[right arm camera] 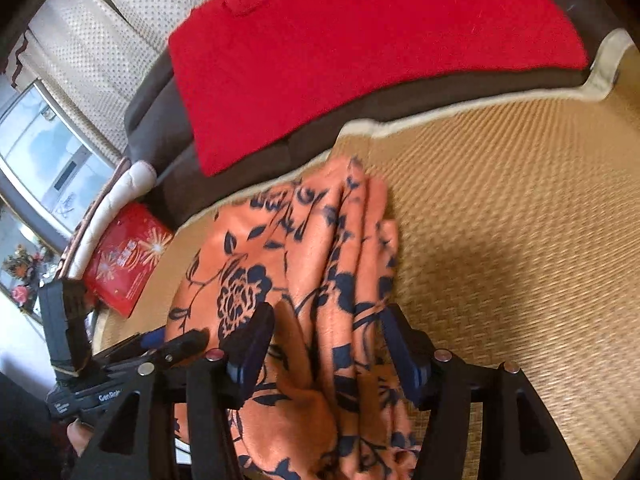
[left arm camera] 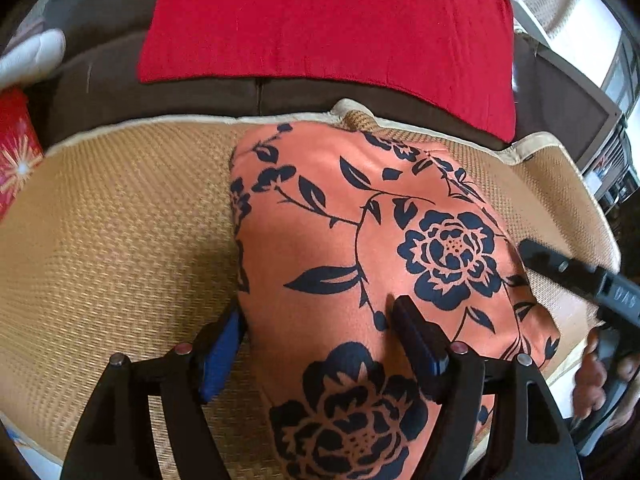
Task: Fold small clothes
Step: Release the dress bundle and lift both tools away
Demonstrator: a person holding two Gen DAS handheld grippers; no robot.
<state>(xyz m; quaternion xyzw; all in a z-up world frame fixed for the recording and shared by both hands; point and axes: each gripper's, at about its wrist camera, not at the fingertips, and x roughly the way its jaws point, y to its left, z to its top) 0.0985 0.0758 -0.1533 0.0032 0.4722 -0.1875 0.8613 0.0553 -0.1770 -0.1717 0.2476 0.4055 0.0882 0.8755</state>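
An orange cloth with dark blue flowers (left arm camera: 360,240) lies folded on a woven straw mat (left arm camera: 120,220). My left gripper (left arm camera: 316,320) is open, its fingers straddling the cloth's near left edge, one finger on the cloth and one beside it. In the right wrist view the same cloth (right arm camera: 304,264) lies bunched in layers. My right gripper (right arm camera: 324,332) is open with the cloth's folded layers between its fingers. The left gripper (right arm camera: 176,344) shows at the cloth's left side, and the right gripper's body (left arm camera: 580,280) shows at the right edge of the left wrist view.
A red cloth (left arm camera: 328,28) lies flat on the dark brown sofa (left arm camera: 200,96) behind the mat. A red printed packet (right arm camera: 124,260) lies at the mat's left end beside a white cushion (right arm camera: 120,192). A window (right arm camera: 44,152) is at far left.
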